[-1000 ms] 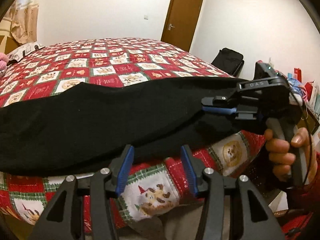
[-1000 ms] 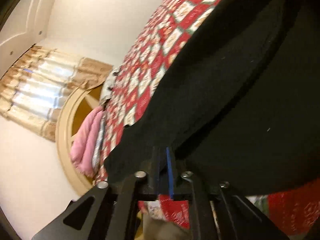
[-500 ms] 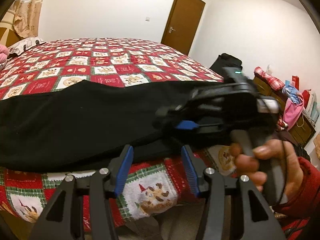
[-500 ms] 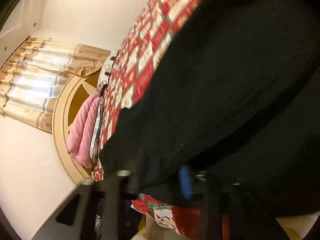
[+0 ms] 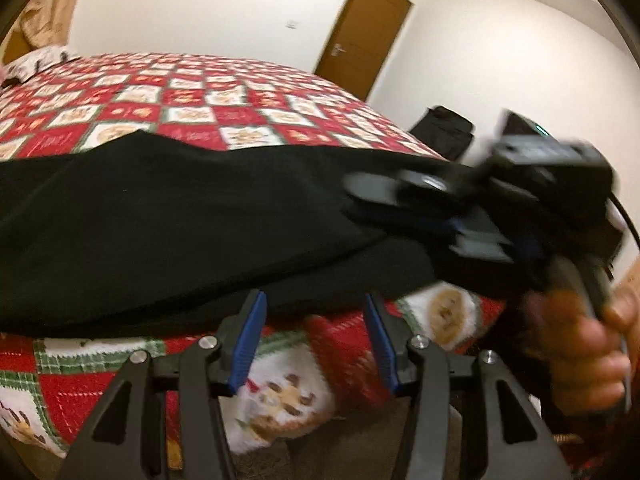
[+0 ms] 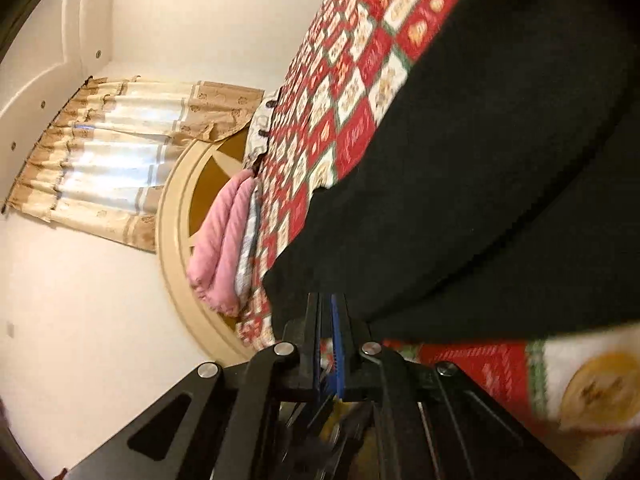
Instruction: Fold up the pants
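Note:
Black pants [image 5: 160,220] lie stretched across the near edge of the bed. My left gripper [image 5: 313,296] hangs just short of their near hem, open, with nothing between its blue pads [image 5: 248,340]. In the left wrist view my right gripper [image 5: 372,200] reaches in from the right, blurred, onto the pants' right end. A hand [image 5: 580,340] holds its grip. In the right wrist view the right gripper [image 6: 328,300] has its jaws closing to a thin slit. The edge of the pants [image 6: 480,160] is pinched at their tips.
The bedspread [image 5: 200,92] is a red, white and green check and hangs over the bed's near side. A brown door [image 5: 360,28] and a black bag [image 5: 440,128] stand beyond the bed. A pink blanket [image 6: 220,248], a round headboard [image 6: 176,240] and curtains [image 6: 120,152] are at the head end.
The right gripper slid leftward over the pants' end and its jaws came together on the cloth. The left gripper stayed where it was, still open.

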Demonstrator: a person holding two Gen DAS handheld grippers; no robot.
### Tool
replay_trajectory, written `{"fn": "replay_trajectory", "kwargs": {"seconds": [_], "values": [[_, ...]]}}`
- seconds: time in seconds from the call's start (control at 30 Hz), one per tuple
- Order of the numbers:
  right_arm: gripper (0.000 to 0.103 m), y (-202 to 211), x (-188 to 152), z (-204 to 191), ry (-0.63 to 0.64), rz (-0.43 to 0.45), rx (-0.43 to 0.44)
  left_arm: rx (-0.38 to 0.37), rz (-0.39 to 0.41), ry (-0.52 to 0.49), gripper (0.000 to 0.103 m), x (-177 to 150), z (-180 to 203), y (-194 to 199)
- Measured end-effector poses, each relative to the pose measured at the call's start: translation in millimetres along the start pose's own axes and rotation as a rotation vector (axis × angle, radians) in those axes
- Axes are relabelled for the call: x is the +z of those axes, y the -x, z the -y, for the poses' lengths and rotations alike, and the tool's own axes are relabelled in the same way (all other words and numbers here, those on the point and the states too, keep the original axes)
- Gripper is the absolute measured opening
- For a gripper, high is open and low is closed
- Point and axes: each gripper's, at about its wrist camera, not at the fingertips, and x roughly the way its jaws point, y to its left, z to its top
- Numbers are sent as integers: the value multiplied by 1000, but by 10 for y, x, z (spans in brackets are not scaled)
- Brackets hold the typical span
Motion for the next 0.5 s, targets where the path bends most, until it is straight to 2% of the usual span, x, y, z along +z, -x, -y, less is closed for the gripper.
{"fn": "replay_trajectory", "kwargs": {"seconds": [0.1, 0.2, 0.3, 0.33, 0.37, 0.43, 0.5], "values": [[5, 57, -17, -20, 48, 37, -65, 57, 4, -8, 53, 13, -30, 14], [6, 193, 36, 58, 32, 97, -94, 107, 35, -95, 53, 7, 53, 103], [7, 344, 80, 129, 20, 141, -141, 121, 74, -139, 53, 57, 91, 175], [18, 377, 94, 136, 27, 153, -161, 123, 86, -150, 53, 81, 100, 190], [45, 421, 107, 127, 38, 169, -184, 126, 91, -158, 56, 102, 104, 189], [80, 530, 117, 149, 42, 223, -196, 134, 90, -166, 57, 131, 101, 164], [80, 617, 118, 147, 61, 280, -221, 139, 87, -165, 57, 144, 96, 148]]}}
